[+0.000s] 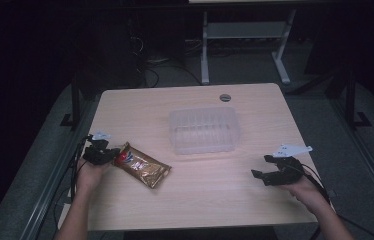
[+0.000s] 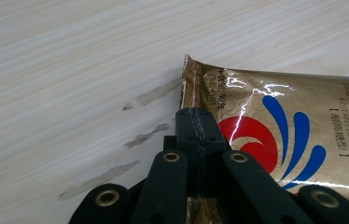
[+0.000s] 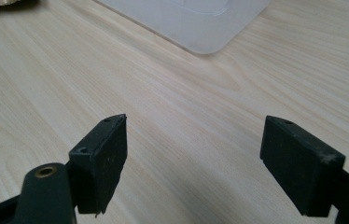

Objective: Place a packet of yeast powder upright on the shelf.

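Where the left gripper [image 2: 196,122] is seen in its own view, its black jaws are pressed together on the near edge of a glossy gold foil packet [image 2: 275,121] printed with a red disc and blue strokes, which lies flat at the left of the pale wooden table [image 1: 210,195]. Behind and to its right, well apart, a clear ribbed plastic tub [image 1: 204,129] is set. The right gripper [image 3: 193,161] is held wide apart over bare wood, nothing between.
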A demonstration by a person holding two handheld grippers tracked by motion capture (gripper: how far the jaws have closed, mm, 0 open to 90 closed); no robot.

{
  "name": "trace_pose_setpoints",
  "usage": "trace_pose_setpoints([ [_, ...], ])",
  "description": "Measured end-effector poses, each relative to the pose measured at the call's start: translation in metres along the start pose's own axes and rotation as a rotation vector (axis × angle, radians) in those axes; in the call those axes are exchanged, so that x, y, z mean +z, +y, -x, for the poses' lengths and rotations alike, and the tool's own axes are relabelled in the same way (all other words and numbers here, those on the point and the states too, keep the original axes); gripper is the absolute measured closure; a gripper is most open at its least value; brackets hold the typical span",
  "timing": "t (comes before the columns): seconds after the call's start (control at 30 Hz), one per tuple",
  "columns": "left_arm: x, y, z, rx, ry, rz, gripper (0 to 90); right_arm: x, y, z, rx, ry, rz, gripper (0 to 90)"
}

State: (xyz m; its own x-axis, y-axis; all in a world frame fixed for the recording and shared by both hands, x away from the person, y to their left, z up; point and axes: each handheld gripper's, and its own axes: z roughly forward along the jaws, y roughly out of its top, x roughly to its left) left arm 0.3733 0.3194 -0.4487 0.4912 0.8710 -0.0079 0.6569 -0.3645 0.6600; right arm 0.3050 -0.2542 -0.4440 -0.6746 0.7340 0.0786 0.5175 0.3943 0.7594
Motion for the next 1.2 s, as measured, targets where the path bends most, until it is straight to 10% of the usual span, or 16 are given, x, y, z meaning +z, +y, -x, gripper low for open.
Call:
trace_pose_setpoints([
  [1.2,0.009,0.012,0.075,0.126,-0.258,-0.057,89.9,-0.002,0.001,0.001,-0.008,-0.005,-0.001,22.4],
])
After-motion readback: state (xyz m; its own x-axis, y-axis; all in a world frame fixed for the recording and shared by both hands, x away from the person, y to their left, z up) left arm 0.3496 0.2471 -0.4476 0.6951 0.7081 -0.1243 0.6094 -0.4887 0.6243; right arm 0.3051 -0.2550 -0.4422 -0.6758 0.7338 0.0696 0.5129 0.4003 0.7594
